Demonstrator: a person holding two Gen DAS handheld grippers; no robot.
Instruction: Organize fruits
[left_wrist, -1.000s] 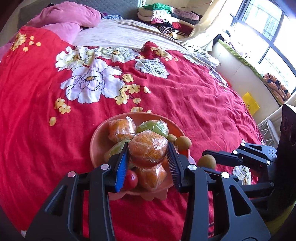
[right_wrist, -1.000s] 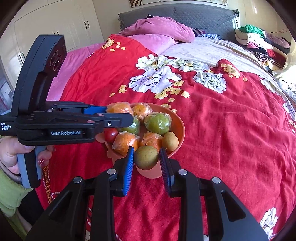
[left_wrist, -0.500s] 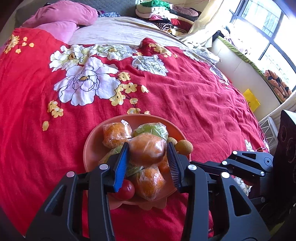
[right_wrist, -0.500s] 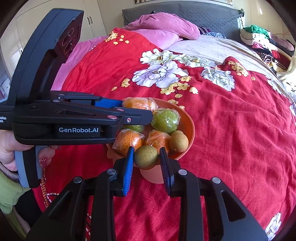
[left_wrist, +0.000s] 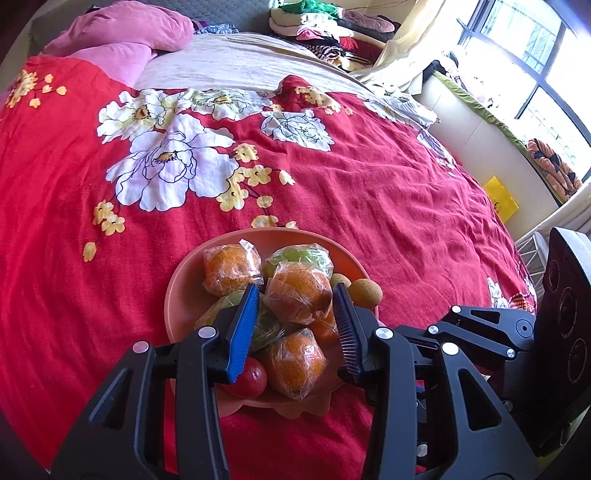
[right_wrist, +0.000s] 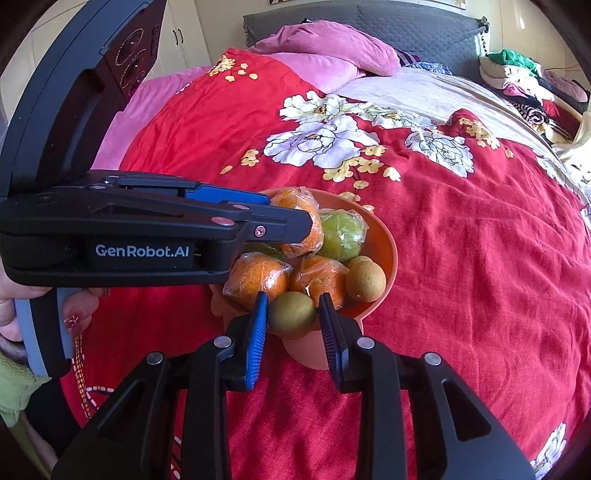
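An orange bowl (left_wrist: 173, 295) (right_wrist: 388, 240) of fruit sits on the red floral bedspread (left_wrist: 369, 192). My left gripper (left_wrist: 295, 291) is shut on a plastic-wrapped orange (left_wrist: 299, 295) held just over the bowl, and from the side that gripper (right_wrist: 291, 225) comes in from the left. The right gripper (right_wrist: 293, 299) is shut on a small brown round fruit (right_wrist: 291, 314) at the bowl's near rim. Inside lie more wrapped oranges (right_wrist: 255, 278), a wrapped green fruit (right_wrist: 340, 236), another brown fruit (right_wrist: 365, 278) and a red tomato (left_wrist: 251, 376).
Pink pillows (right_wrist: 325, 51) and folded clothes (left_wrist: 325, 22) lie at the head of the bed. A window and low ledge (left_wrist: 498, 122) run along the right side. A person's hand (right_wrist: 22, 299) grips the left gripper's handle. The right gripper's housing (left_wrist: 565, 306) stands beside the bowl.
Seen from the right wrist, the left gripper and its wrapped orange now reach further over the bowl. The right gripper still holds the brown fruit at the near rim.
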